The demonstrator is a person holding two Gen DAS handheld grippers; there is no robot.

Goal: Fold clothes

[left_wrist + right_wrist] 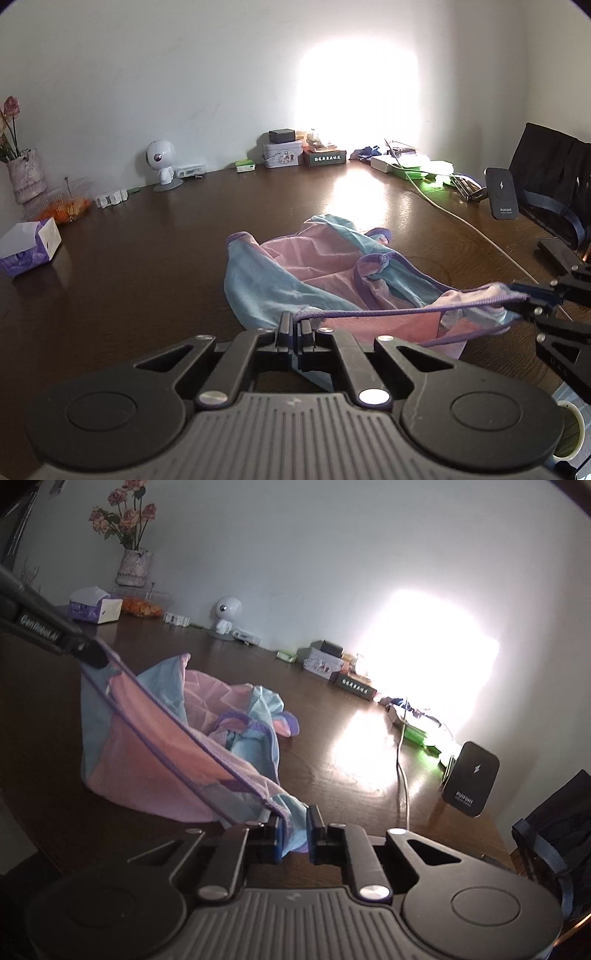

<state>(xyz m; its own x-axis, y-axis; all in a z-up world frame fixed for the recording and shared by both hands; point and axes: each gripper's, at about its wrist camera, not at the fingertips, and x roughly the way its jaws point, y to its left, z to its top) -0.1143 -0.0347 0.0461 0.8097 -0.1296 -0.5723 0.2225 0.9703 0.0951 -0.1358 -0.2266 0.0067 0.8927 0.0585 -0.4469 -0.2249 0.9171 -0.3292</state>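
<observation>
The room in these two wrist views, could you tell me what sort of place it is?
Probably a home: a dark wooden table against a plain wall, with a vase of roses, a tissue box and a small robot figurine.

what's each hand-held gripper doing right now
left hand-held gripper: closed on the garment hem
right hand-held gripper: closed on the garment hem

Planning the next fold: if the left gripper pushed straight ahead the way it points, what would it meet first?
Probably the rest of the pink and blue garment heaped on the table, directly ahead of the left gripper; depth is uncertain.

Dark table [140, 258] bears garment [295, 273] (pink-blue), tissues [29, 247].
</observation>
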